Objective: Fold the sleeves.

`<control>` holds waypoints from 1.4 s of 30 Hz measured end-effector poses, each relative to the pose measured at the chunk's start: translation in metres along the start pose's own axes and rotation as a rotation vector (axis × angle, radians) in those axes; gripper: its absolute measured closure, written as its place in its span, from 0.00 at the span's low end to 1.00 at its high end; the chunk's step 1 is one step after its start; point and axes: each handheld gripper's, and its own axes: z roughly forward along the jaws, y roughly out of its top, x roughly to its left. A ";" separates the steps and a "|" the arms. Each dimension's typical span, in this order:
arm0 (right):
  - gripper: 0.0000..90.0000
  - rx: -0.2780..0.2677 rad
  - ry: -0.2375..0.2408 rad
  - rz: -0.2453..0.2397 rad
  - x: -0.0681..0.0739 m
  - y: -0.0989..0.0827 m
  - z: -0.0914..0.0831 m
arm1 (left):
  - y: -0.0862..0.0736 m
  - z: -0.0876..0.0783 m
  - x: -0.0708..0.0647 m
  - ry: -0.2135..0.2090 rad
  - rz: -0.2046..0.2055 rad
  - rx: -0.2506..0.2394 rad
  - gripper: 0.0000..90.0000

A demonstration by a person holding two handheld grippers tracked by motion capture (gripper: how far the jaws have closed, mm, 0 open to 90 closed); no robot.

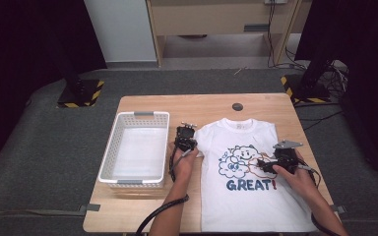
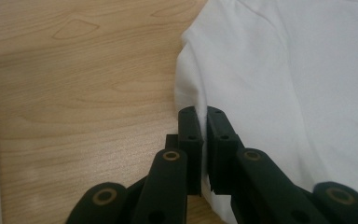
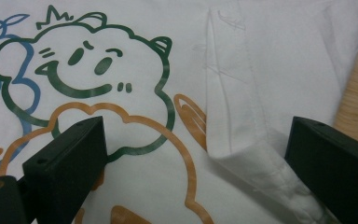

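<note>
With the white cotton T-shirt [image 1: 246, 172] printed with cartoon clouds lying flat on the pale wooden counter [image 1: 142, 105] beside the white slatted plastic basket [image 1: 109, 150], the left claw [image 2: 204, 122] is pinched onto its sleeve edge while the right claw [image 3: 193, 140] stands wide over the folded-in opposite sleeve [image 3: 235, 107], so folding seems underway and next calls for carrying the gripped sleeve inward.

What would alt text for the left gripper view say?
The left gripper has its two black jaws pinched shut on the edge of a white T-shirt, which lies on a light wooden table.
</note>
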 end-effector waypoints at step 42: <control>0.05 0.002 -0.009 0.006 0.034 0.011 0.012 | 0.029 -0.017 -0.033 -0.066 0.198 0.039 0.96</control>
